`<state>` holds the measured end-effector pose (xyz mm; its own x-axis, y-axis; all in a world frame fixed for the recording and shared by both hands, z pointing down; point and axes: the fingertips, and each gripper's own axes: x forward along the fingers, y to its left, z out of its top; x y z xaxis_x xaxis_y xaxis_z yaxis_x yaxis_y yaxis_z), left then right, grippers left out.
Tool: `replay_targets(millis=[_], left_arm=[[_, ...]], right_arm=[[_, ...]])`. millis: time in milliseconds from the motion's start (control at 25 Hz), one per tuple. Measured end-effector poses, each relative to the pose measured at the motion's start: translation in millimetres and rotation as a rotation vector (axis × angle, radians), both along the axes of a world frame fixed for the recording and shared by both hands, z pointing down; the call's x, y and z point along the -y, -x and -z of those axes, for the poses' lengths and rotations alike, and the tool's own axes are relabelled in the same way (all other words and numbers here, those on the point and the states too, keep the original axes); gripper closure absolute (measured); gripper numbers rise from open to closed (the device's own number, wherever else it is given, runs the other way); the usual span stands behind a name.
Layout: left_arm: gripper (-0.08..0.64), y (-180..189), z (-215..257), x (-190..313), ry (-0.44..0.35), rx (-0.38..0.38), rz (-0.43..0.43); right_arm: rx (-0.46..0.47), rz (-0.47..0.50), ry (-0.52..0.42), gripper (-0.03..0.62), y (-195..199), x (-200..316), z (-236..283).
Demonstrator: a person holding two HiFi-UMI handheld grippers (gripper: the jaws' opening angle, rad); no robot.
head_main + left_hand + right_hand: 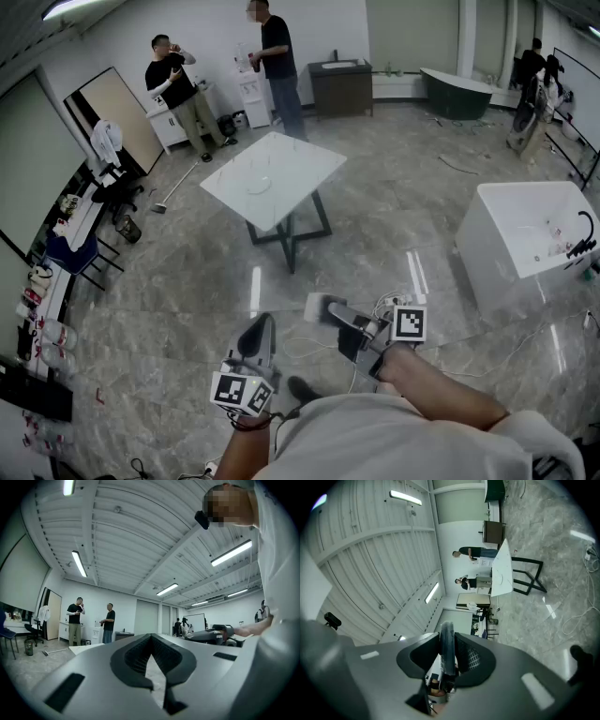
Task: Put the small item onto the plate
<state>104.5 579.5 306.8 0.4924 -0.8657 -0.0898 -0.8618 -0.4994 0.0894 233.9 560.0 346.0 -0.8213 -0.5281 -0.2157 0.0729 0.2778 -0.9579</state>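
R gripper (446, 637) pinching thin dark item (446, 654), long axis along jaws, end past tips, L gripper (151, 636) pressed together

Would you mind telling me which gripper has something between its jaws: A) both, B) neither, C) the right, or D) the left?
C: the right gripper has its jaws pressed on a thin dark item, while the left gripper shows its jaws together with nothing between them.
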Motion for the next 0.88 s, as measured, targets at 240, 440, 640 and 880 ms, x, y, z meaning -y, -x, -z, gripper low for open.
replay_targets(millis=[240, 440, 640, 880], left_arm=[[0.554, 2.3, -2.6, 4.3, 0.016, -0.013, 0.0], [0.554, -0.5, -4.9, 7.9, 0.029, -0.012, 0.0], [0.554, 4.0, -11.8, 23.8, 0.038, -0.017, -0.005], [0.554, 36.5, -15.2, 51.1, 0.048, -0.016, 0.01]], right_arm=[[-0.006, -0.016, -0.004, 0.495, -5.0, 1.4, 2.2], [-0.017, -0.018, 0.0, 0.495, -8.7, 3.3, -4.1], [-0.025, -0.02, -0.002, 0.495, -4.1, 18.5, -7.0], [-0.033, -0.021, 0.007, 0.495, 23.0, 45.4, -11.3]])
